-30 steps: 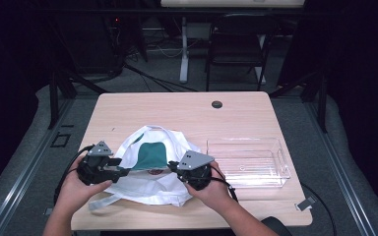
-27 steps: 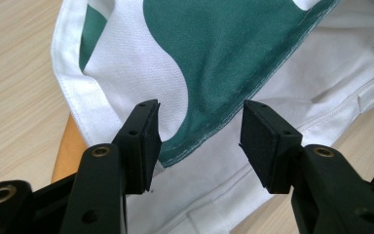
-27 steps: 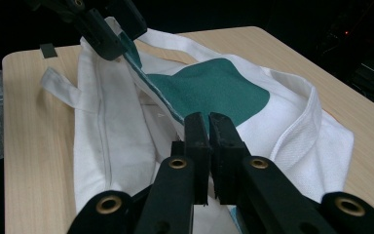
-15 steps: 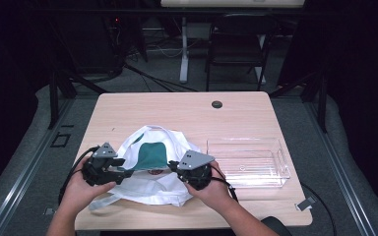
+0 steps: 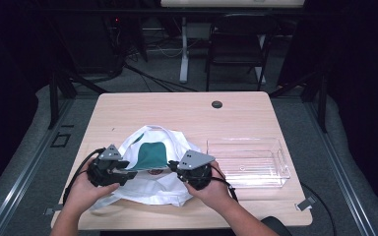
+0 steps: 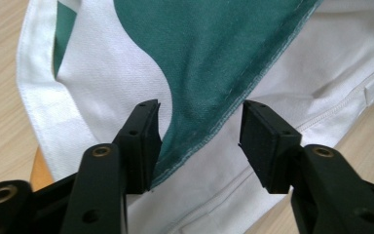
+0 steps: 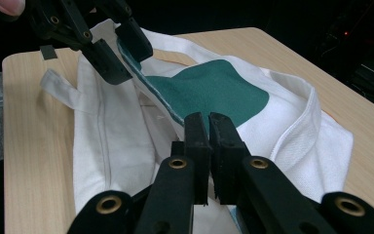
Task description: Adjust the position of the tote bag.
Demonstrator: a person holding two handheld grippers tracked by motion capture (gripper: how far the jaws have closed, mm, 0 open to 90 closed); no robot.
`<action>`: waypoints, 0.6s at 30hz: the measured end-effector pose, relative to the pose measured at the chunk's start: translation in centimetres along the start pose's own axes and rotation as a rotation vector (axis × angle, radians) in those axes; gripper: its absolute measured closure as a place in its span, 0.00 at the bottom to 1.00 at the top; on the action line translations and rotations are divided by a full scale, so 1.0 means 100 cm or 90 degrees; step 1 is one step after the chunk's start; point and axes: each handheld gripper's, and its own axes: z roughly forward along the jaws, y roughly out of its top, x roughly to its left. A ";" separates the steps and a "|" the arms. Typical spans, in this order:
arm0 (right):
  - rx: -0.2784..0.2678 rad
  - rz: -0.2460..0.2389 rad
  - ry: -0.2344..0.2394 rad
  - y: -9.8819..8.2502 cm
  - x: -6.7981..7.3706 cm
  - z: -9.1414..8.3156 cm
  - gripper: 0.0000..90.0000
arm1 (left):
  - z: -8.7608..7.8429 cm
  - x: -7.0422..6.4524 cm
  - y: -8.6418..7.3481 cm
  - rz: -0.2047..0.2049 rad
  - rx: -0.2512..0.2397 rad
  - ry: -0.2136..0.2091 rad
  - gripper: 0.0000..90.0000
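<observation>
A white cloth garment point(image 5: 152, 189) with a green panel point(image 5: 150, 155) lies on the table's near left half. My right gripper point(image 7: 208, 122) is shut on the green panel's point(image 7: 214, 87) stitched edge, which is lifted off the white cloth point(image 7: 297, 141). My left gripper point(image 6: 199, 141) is open, and its jaws have just been closing. The green panel's point(image 6: 214, 53) hem runs between them, close to the left pad, over the white cloth point(image 6: 107, 73). In the high view the left gripper point(image 5: 128, 169) and right gripper point(image 5: 172, 167) face each other across the panel. The left gripper point(image 7: 121, 48) straddles the raised hem.
A clear plastic tray point(image 5: 248, 162) sits on the table's right half, just right of my right hand. A small black grommet point(image 5: 217, 104) is set near the wooden table's point(image 5: 177, 113) far edge. A chair and desk legs stand beyond the table.
My left gripper has edged a little rightward onto the green hem. The right gripper and the cloth it holds have stayed put.
</observation>
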 end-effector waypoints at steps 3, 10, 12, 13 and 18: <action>0.002 0.000 0.000 0.000 0.000 0.000 0.97 | 0.001 0.000 0.000 0.002 0.012 -0.001 0.63; 0.003 -0.001 0.001 0.000 0.000 0.000 0.97 | 0.001 0.000 -0.001 0.004 0.011 -0.003 0.72; 0.002 -0.001 0.001 0.000 0.000 0.000 0.97 | 0.001 0.000 -0.001 -0.004 0.009 -0.004 0.75; 0.002 0.001 0.002 -0.001 0.000 0.000 0.97 | 0.001 0.001 -0.001 -0.006 0.008 -0.004 0.76; 0.003 -0.002 0.002 -0.001 0.002 0.000 0.97 | -0.001 0.000 -0.001 -0.007 0.007 0.003 0.83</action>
